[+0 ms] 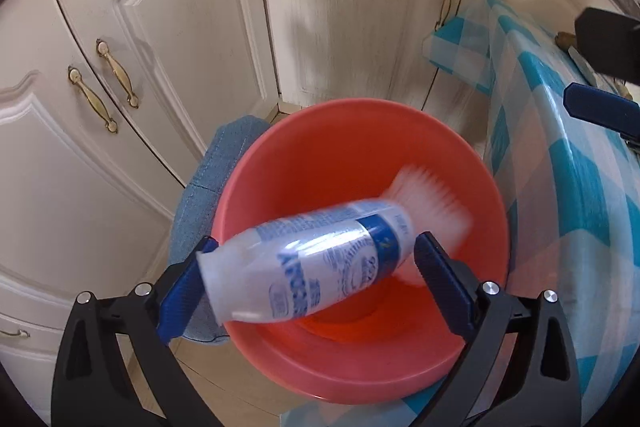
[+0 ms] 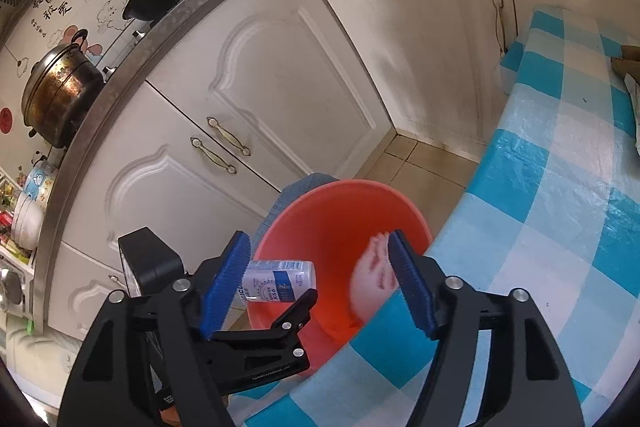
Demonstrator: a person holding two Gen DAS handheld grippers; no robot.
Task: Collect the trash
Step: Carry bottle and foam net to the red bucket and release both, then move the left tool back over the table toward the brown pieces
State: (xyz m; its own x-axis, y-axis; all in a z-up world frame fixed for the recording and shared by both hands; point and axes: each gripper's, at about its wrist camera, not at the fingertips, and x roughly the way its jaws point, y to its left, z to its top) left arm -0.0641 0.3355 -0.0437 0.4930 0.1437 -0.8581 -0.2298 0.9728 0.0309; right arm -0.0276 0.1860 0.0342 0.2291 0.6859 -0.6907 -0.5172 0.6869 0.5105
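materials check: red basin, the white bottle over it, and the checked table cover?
Red basin: looks like moulded plastic, smooth and slightly glossy, with a thin rolled rim. White bottle: probably thin translucent plastic with a printed blue label; blurred, so finish unclear. Checked table cover: seems a plastic or coated sheet, since it shines and wrinkles with crinkled highlights.

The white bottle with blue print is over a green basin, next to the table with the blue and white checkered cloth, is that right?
Not quite. The basin is red, not green. The left wrist view shows it plainly: the white bottle with blue print is over the red basin, next to the table with the blue and white checkered cloth.
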